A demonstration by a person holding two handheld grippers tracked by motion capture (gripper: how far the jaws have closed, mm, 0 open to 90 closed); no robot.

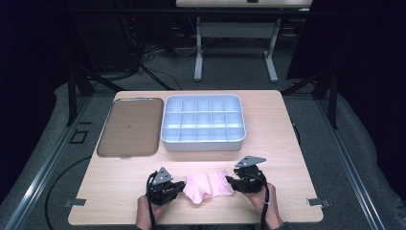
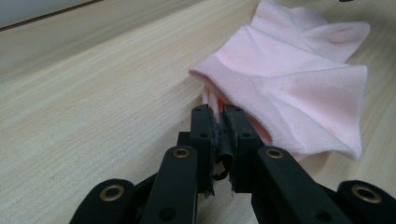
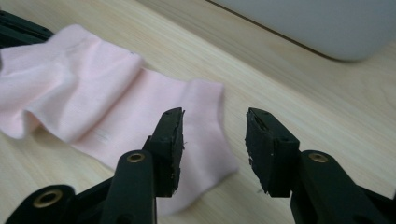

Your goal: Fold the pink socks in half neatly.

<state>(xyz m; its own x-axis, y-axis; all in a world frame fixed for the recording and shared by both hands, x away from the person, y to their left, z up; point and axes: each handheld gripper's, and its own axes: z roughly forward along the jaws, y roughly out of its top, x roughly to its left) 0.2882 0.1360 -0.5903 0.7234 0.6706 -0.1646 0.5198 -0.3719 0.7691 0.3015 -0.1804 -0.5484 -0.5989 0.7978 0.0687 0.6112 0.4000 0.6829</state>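
Looking down from the high view, I see the pink cloth (image 1: pixel 209 187) lying near the front edge of the wooden table (image 1: pixel 277 139), its long axis running left to right between my two tools. My left gripper (image 1: pixel 181 187) sits at the cloth's left end and my right gripper (image 1: pixel 229 182) at its right end, so each hand is about equally near its own end. Behind them stand a white divided bin (image 1: pixel 204 123), whose compartments look empty as far as this distance lets me judge, and to its left a brown tray (image 1: pixel 129 127) with nothing on it that I can make out.

Left gripper view: the jaws are pressed together on a folded edge of the pink cloth (image 2: pixel 299 93), with layers of pink fabric caught between the pads (image 2: pixel 201 130). The rest of the cloth lies ahead and to the right of the jaws, crumpled into folds on the table.

Right gripper view: the jaws stand spread, pinching nothing. One corner of the pink cloth (image 3: pixel 116 107) lies flat on the table under and beside the left pad, while the right pad hangs over bare wood. The cloth stretches away toward the upper left, and the bin's white wall (image 3: pixel 327 23) stands beyond. I judge that this gripper needs to shift toward the cloth before closing on its end.
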